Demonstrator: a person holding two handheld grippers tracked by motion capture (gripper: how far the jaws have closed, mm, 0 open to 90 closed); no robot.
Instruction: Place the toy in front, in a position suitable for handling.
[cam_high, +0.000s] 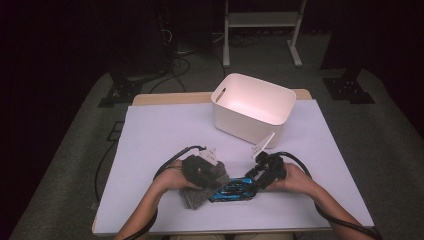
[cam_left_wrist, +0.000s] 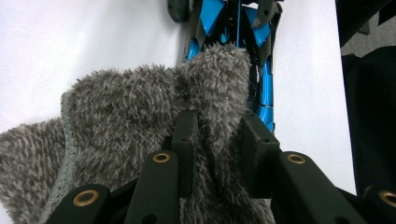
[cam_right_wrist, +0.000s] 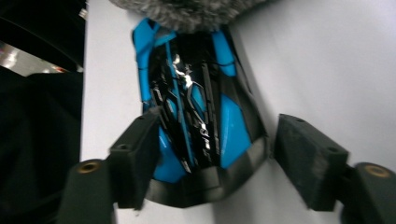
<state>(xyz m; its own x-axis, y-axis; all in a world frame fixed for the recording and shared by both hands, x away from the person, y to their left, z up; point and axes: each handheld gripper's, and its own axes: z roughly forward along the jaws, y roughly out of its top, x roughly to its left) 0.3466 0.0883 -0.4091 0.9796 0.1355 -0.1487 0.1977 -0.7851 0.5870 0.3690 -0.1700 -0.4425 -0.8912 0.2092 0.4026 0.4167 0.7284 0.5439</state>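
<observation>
Toy car, blue and black, lies near the table's front edge between the right gripper's spread jaws, one touching its side. Left gripper pinches a grey fluffy cloth draped over the car's other end. White bin stands beyond.

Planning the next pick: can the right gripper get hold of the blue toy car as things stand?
Probably yes. The right gripper is open with its jaws on either side of the blue toy car; the grey fluffy cloth covers only its far end.
</observation>
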